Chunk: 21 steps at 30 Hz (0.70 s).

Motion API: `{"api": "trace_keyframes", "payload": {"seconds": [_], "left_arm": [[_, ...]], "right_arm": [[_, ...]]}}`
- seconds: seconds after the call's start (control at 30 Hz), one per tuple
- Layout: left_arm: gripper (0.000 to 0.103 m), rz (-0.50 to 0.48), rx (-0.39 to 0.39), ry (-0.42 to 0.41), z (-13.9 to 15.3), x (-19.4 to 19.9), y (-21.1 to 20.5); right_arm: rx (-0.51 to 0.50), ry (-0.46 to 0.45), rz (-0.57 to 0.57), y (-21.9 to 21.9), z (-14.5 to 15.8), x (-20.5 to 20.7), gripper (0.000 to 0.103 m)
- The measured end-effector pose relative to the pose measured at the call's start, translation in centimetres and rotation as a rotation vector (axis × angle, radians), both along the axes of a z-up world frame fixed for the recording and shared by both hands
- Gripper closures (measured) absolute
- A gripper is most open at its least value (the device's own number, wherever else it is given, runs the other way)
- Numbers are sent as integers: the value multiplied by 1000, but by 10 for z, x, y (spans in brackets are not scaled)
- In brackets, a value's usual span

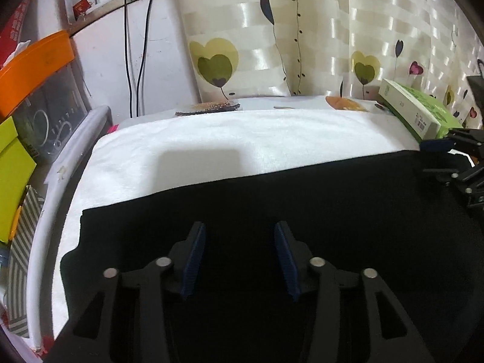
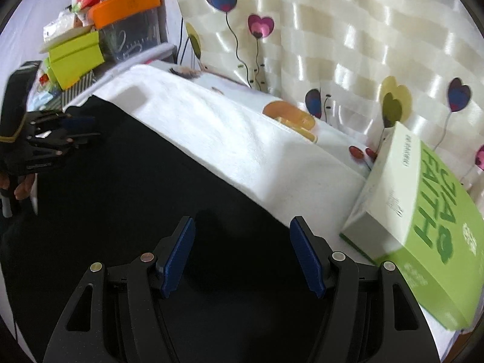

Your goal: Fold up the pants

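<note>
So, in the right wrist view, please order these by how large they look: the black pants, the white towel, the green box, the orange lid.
1. black pants, the largest area.
2. white towel.
3. green box; it lies near the camera, so its rank against the towel is unsure.
4. orange lid, clearly the smallest.

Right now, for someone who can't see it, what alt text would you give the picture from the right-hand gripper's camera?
The right gripper, jaws open and holding nothing, hovers over black pants spread flat on a white towel. A green and white box sits at the right, the left gripper shows at the far left, and a heart-patterned curtain hangs behind.
</note>
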<state>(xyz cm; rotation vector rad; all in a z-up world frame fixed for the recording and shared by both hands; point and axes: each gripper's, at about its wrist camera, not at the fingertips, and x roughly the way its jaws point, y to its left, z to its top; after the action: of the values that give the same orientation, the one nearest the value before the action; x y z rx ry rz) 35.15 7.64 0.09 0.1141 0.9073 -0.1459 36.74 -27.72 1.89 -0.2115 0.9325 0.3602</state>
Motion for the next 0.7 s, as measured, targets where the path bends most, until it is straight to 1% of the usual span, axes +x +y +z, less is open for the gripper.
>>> {"api": "trace_keyframes", "payload": {"seconds": [0.03, 0.1, 0.13, 0.17, 0.2, 0.23, 0.27, 0.37, 0.43, 0.57, 0.63, 0.7], "left_arm": [[50, 0, -3, -3, 0, 1, 1], [49, -3, -2, -10, 0, 1, 0], [49, -3, -3, -9, 0, 1, 0], [49, -3, -5, -8, 1, 1, 0], [49, -3, -6, -7, 1, 2, 0], [49, -3, -5, -7, 1, 3, 0], [49, -1, -4, -6, 1, 4, -1], [49, 14, 2, 0, 2, 3, -3], [50, 25, -4, 9, 5, 0, -3], [50, 33, -47, -26, 21, -23, -3], [50, 36, -98, -47, 34, -40, -1], [50, 38, -133, -75, 46, -61, 1]], "right_arm": [[-17, 15, 7, 1, -4, 3, 37], [9, 18, 18, -1, -6, 6, 37], [20, 25, 18, -2, -6, 7, 44], [27, 19, 27, -2, -5, 6, 62], [23, 8, 35, -1, -3, 5, 73], [18, 4, 40, 1, -2, 4, 88], [-10, -4, 49, 6, -1, 1, 92], [-68, -38, 65, 16, 4, -7, 94], [-76, -82, 66, 20, 17, -20, 94], [-76, -161, 80, 25, 45, -56, 95], [-82, -199, 92, 30, 59, -81, 95], [-92, -233, 105, 36, 68, -106, 95]]}}
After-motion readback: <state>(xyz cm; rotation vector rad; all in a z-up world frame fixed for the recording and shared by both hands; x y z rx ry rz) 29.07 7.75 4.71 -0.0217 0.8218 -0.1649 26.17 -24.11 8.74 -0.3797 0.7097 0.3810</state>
